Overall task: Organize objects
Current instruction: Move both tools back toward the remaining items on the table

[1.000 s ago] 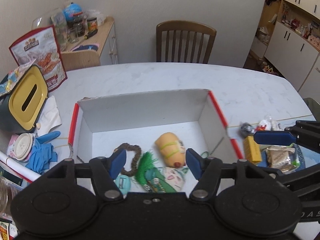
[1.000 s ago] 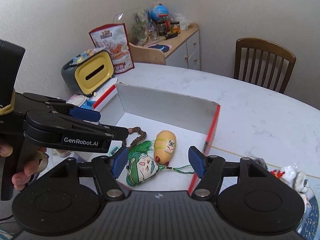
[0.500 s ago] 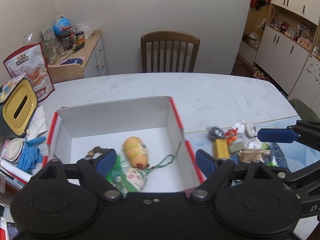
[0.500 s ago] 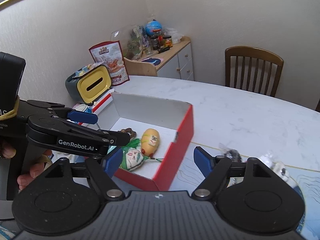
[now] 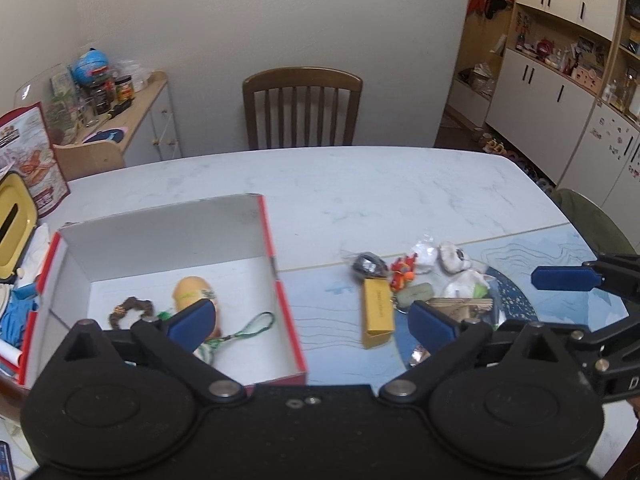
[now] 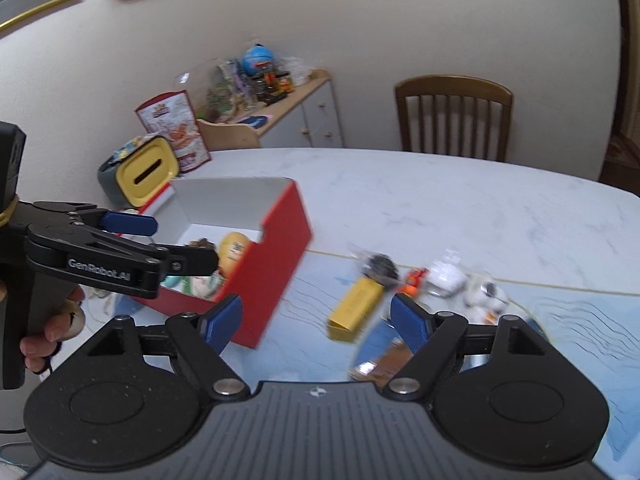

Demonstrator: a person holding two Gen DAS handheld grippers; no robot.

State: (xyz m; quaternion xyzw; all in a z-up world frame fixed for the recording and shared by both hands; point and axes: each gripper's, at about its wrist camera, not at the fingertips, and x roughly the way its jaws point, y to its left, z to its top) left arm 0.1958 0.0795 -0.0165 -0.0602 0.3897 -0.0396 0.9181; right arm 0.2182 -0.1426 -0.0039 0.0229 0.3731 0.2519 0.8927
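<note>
A red-edged cardboard box [image 5: 280,288] with a white inside sits at the left of the table. It holds a yellow mouse toy [image 5: 192,290], a brown bead bracelet [image 5: 130,308] and a green cord. On the blue mat to its right lie a small yellow box [image 5: 377,314], a dark round trinket [image 5: 369,266], an orange charm [image 5: 404,270] and a white plush [image 5: 454,258]. My left gripper [image 5: 312,322] hangs open over the box's right wall, holding nothing. My right gripper [image 6: 316,322] is open and empty above the yellow box [image 6: 354,306], beside the red box [image 6: 276,256].
A yellow-lidded tissue holder [image 6: 146,170] and a snack bag [image 6: 172,128] stand left of the box. Blue gloves [image 5: 16,320] lie at the table's left edge. A wooden chair [image 5: 302,108] is at the far side, with a cluttered side cabinet [image 5: 120,132] beyond.
Both grippers have swung right and pulled back, from over the box's contents toward the pile on the mat. Both sets of fingers have spread wider.
</note>
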